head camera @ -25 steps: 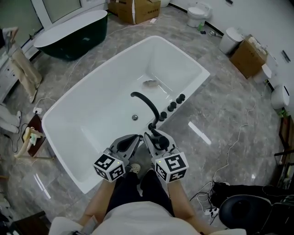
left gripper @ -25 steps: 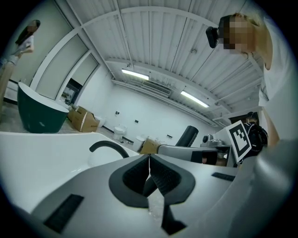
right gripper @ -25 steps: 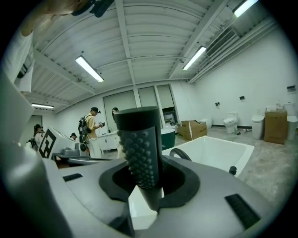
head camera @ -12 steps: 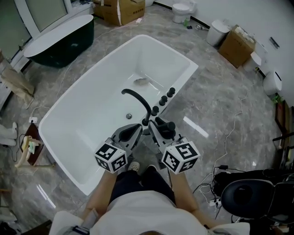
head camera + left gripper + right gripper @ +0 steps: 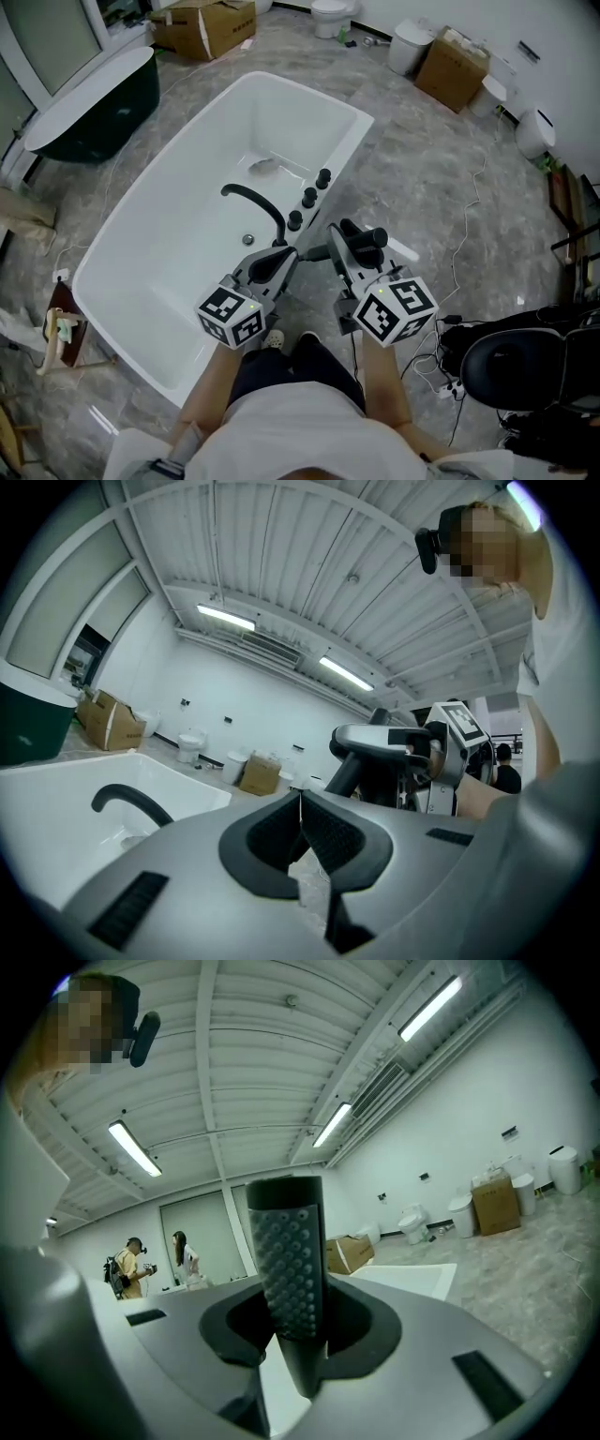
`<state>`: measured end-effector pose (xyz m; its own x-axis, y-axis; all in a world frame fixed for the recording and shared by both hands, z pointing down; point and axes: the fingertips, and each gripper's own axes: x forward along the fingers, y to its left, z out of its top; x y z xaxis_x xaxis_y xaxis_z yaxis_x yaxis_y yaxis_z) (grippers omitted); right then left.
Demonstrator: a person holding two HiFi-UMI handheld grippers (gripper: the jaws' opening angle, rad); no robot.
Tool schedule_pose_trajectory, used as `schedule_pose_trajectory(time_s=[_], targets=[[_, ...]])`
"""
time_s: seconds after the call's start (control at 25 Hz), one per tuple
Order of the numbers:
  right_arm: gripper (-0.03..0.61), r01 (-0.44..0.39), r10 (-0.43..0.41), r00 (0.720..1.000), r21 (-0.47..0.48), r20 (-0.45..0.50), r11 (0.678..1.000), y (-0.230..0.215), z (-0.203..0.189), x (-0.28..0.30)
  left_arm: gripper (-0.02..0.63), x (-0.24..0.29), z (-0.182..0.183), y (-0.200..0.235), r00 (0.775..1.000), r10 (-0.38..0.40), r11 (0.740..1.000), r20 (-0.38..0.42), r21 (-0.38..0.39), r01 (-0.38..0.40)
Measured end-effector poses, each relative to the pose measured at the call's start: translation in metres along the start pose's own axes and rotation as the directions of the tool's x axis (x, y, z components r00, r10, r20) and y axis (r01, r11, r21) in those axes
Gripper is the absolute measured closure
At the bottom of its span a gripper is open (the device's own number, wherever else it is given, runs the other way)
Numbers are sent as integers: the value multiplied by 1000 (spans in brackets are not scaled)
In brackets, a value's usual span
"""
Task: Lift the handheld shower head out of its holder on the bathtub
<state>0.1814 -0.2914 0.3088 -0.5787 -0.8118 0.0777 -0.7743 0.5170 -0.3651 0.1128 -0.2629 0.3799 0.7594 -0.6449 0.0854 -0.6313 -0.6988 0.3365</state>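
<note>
Holding the shower head (image 5: 364,238) in your right gripper (image 5: 347,244), you're on the lift-out step, and it looks about done. In the head view the shower head sits crosswise in the jaws, up by the near right rim of the bathtub (image 5: 309,94), just past the row of knobs (image 5: 309,197) and to the right of the black faucet (image 5: 253,202). The holder itself can't be picked out, so whether the handle end is fully free can't be told.

In the right gripper view the jaws stand partway apart and clamp the shower head (image 5: 289,1269). Its nubbed spray face stands upright between them, with the stem running down into the gap. The grip looks centred.

Your left gripper (image 5: 281,258) is just beside the right one, over the tub edge. In its own view the pads (image 5: 314,832) are pressed together with nothing between them. That view also shows the right gripper (image 5: 441,752) carrying the shower head (image 5: 375,738) well above tub level.

Next move, as a judgement: finish raising it and bring it clear of the rim. Keep the clamp firm, because a round, smooth body can twist in the jaws. A hose probably trails from the handle but can't be made out here, so go slow in case it tugs or catches on the knobs. The left gripper isn't needed, so keep it out of the way.
</note>
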Motion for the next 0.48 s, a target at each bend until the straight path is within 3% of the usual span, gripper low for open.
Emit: schedule_pose_trajectory(time_s=[0.28, 0.48], targets=[[465, 107, -109, 991, 20, 77, 994, -37, 34, -41, 601, 41, 4, -37, 990, -138, 990, -33, 24, 138], [466, 208, -211, 966, 38, 149, 977, -72, 53, -85, 601, 72, -1, -69, 970, -240, 969, -51, 41, 242]])
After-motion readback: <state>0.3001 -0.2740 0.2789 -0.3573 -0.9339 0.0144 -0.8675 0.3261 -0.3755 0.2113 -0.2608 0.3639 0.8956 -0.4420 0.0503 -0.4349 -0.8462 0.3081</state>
